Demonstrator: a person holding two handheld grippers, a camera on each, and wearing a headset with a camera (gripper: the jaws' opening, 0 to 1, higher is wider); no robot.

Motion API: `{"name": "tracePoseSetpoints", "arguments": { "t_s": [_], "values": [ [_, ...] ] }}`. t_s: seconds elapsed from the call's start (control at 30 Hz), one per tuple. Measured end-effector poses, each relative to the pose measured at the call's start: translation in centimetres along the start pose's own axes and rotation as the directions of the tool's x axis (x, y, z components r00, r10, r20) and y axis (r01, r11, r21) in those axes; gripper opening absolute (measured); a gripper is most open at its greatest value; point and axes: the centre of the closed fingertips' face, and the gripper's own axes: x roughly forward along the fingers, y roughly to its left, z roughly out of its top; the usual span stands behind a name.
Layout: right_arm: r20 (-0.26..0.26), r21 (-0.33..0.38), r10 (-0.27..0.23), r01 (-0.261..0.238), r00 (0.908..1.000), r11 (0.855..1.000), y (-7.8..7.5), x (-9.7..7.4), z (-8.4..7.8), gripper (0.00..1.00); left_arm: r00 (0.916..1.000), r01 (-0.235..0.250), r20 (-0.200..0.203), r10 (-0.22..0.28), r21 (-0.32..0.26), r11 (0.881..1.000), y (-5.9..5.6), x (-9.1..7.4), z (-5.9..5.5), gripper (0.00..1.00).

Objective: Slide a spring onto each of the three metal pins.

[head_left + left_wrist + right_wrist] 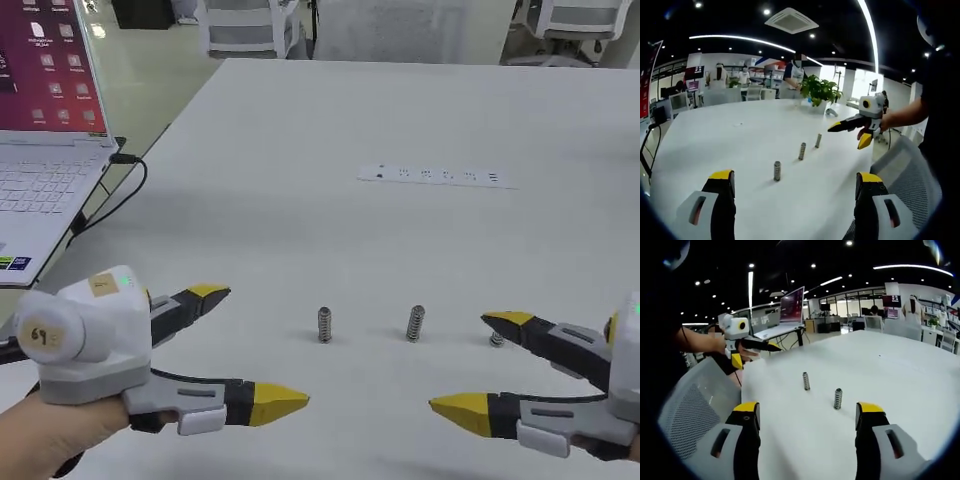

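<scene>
We take the middle spring (416, 322) as our marker. It stands upright on the white table (400, 120), with a second spring (324, 324) near it on the laptop (40, 190) side and a third spring (496, 339) near it on the other side, all in one row. The pins inside the coils are too small to make out. The left gripper (262, 345) hangs beyond the second spring from the marker, jaws spread wide and empty. The right gripper (460, 362) is equally wide apart and empty, and its upper jaw tip lies just beside the third spring. We judge all three springs seated, so the danger is in pulling away: a sideways swing of that jaw could clip the third spring and topple it or drag it off its pin. We cannot tell whether the pins are fixed down.
</scene>
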Motion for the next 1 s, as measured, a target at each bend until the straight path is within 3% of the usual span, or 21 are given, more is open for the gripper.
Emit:
{"name": "tracePoseSetpoints", "arguments": {
  "t_s": [0.3,0.53,0.83,1.0],
  "values": [
    [-0.017,-0.015,-0.067,0.067,0.9976,0.998,-2.2,-3.6,-1.5,0.9,0.9999,0.011,-0.003,-0.011,0.006,1.0,-0.7,0.3,-0.3,0.98],
    [-0.036,-0.015,-0.119,0.119,0.9922,0.993,-3.9,-5.2,-2.5,0.99,0.9999,0.01,-0.006,-0.01,-0.001,1.0,-0.7,0.3,-0.9,0.98],
    [-0.107,-0.064,-0.125,0.119,0.9864,0.991,-3.9,-6.0,-4.4,0.99,0.9999,0.007,-0.014,-0.007,-0.003,1.0,-0.7,0.0,-1.4,0.98],
    [-0.103,-0.051,-0.145,0.141,0.984,0.989,-4.5,-7.0,-4.4,0.99,0.9999,0.0,-0.016,-0.001,-0.006,1.0,-0.5,-0.3,-1.5,0.98]
  ]
}}
